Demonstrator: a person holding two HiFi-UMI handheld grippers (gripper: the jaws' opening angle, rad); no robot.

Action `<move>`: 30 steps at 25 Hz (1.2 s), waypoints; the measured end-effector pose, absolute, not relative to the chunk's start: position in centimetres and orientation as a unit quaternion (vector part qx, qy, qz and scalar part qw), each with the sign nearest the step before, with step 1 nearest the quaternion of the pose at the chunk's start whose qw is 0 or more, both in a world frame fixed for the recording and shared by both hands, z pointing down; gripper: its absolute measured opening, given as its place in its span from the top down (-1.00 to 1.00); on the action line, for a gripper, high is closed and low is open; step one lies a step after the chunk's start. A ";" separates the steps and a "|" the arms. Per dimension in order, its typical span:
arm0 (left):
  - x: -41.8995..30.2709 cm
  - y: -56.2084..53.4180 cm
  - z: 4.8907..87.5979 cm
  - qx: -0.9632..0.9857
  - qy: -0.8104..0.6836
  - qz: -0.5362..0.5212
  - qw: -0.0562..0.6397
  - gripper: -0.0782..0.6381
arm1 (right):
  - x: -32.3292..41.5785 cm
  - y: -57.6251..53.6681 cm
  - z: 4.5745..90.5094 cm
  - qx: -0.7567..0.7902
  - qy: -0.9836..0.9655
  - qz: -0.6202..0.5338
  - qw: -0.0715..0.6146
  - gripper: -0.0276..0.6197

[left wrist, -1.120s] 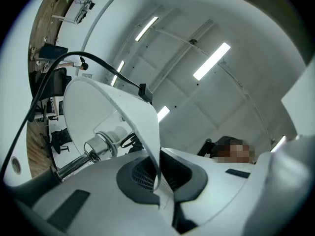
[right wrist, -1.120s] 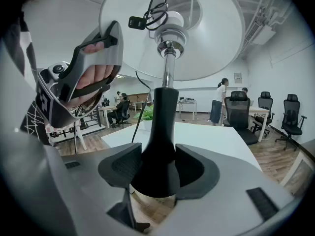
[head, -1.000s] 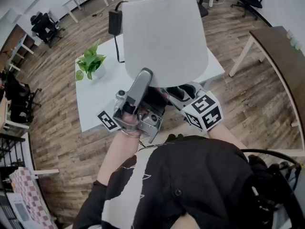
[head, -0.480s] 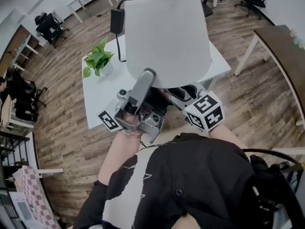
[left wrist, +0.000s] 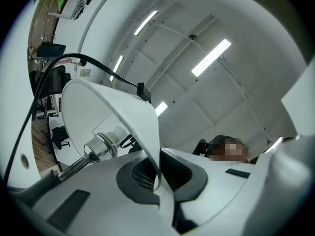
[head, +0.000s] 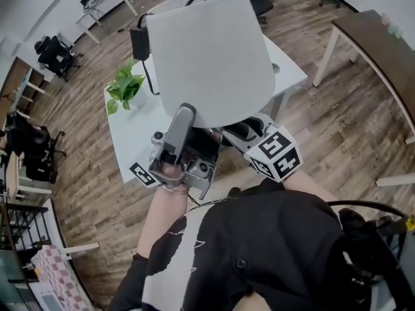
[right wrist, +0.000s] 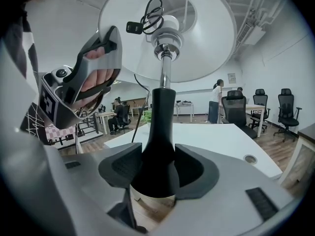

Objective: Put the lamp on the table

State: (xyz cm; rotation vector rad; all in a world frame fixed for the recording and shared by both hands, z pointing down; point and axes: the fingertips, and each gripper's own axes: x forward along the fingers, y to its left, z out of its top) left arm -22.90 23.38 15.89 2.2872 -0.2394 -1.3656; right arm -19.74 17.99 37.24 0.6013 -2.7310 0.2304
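Lamp (head: 207, 50) is off the table, carried between both grippers.

Left gripper (left wrist: 158, 178): jaws pinched tight on the lower rim of the white shade (left wrist: 123, 117), the thin edge running down between the pads. A hand (right wrist: 96, 82) is wrapped round its handle.

Right gripper (right wrist: 160, 168): jaws clamped on the lamp's black base (right wrist: 160, 127), which fills the gap between them. The metal stem (right wrist: 166, 65) rises straight above this gripper into the underside of the shade. The left gripper sits up and to the left of this one.

White table (head: 133, 135) lies ahead of and below both grippers — the lamp is not touching it. Potted plant (head: 123, 89) stands on the table beyond the left gripper, off to its left. Black cord (head: 148, 76) drops along the far-left side of the shade, past the left gripper.
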 end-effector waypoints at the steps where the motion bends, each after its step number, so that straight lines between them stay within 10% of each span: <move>1: -22.8 23.3 15.9 0.832 -0.085 -0.497 0.230 0.75 | -19.5 17.8 37.2 0.211 -0.960 0.080 0.167 0.24; 30: -12.7 -3.3 15.2 0.825 -0.150 -0.524 0.149 0.75 | -9.0 -11.2 35.5 0.108 -0.978 0.010 0.176 0.29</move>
